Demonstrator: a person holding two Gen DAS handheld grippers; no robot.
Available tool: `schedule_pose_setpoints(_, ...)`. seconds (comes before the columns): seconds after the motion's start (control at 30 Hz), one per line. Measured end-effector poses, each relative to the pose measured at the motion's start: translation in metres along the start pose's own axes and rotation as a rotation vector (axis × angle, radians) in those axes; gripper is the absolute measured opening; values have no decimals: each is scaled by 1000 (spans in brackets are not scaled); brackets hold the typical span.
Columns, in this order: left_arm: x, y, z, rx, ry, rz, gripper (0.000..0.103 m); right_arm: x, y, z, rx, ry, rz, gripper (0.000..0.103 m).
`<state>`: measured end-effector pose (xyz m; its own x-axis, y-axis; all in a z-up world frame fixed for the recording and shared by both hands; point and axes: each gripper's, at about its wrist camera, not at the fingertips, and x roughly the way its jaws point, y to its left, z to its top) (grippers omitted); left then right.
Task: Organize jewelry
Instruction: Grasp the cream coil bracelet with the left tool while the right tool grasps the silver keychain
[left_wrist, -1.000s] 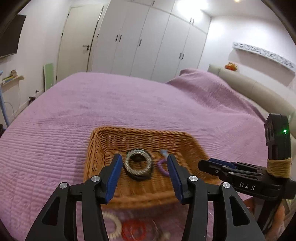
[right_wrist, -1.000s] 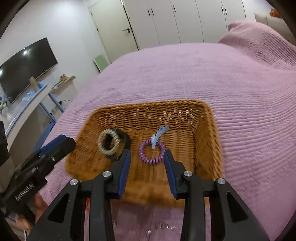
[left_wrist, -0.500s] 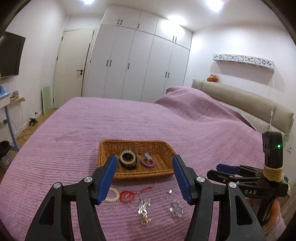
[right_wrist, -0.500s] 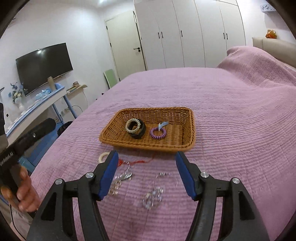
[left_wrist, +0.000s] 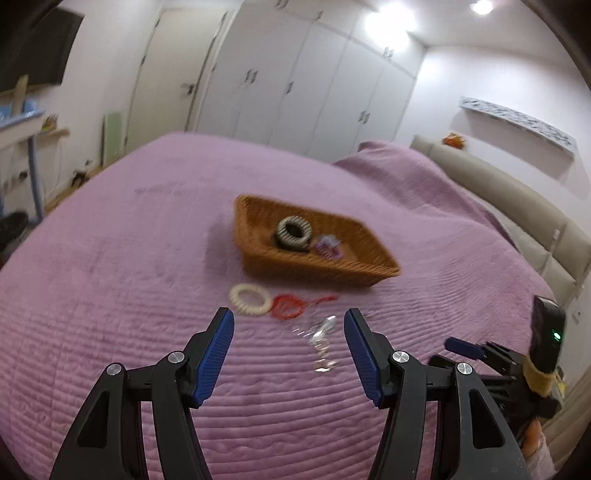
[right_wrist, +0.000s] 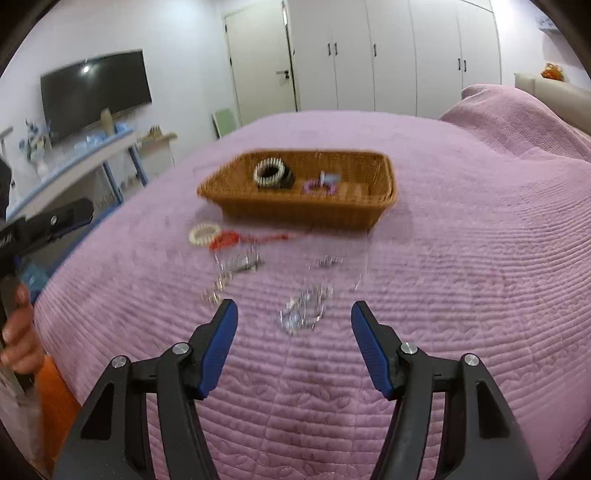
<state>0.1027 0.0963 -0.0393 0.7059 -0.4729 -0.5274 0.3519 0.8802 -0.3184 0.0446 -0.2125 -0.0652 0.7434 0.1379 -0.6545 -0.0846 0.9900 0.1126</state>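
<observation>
While both grippers, left (left_wrist: 289, 339) and right (right_wrist: 294, 332), hover with jaws spread and empty, two bracelets sit in one basket (right_wrist: 354, 210); four pieces lie on the bed (right_wrist: 461, 258).

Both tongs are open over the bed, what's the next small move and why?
Probably lower the open right tongs onto the silver chain cluster lying on the purple bedspread: it sits between the fingertips and is still outside the brown wicker basket.
</observation>
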Motion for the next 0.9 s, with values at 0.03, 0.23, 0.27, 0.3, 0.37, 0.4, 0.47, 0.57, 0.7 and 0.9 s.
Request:
schedule_pose_setpoints(0.03,7,5,-1,-8,14,10,63,6,2,-3,-8,10,9,67)
schedule_pose_setpoints(0.23,63,30,7,-29,145,33,63,38,26,-4,-54,71,50,54)
schedule_pose_setpoints(0.27,74,33,10,-29,176,12,63,46,29,-1,-54,87,53,49)
schedule_pose_setpoints(0.3,86,37,13,-37,206,-2,63,55,31,2,-48,105,54,47)
schedule_pose_setpoints(0.37,104,42,19,-43,237,-3,63,70,31,10,-18,129,89,46)
schedule_pose_setpoints(0.4,112,46,23,-46,247,-2,63,76,31,13,1,136,103,46)
schedule_pose_setpoints(0.47,125,54,29,-61,259,16,63,87,28,19,38,152,119,43)
schedule_pose_setpoints(0.57,143,61,36,-67,276,27,63,102,26,26,83,168,135,41)
schedule_pose_setpoints(0.7,158,65,34,-65,281,28,57,121,25,32,132,197,155,37)
schedule_pose_setpoints(0.9,169,69,35,-80,286,12,42,140,18,43,235,226,194,36)
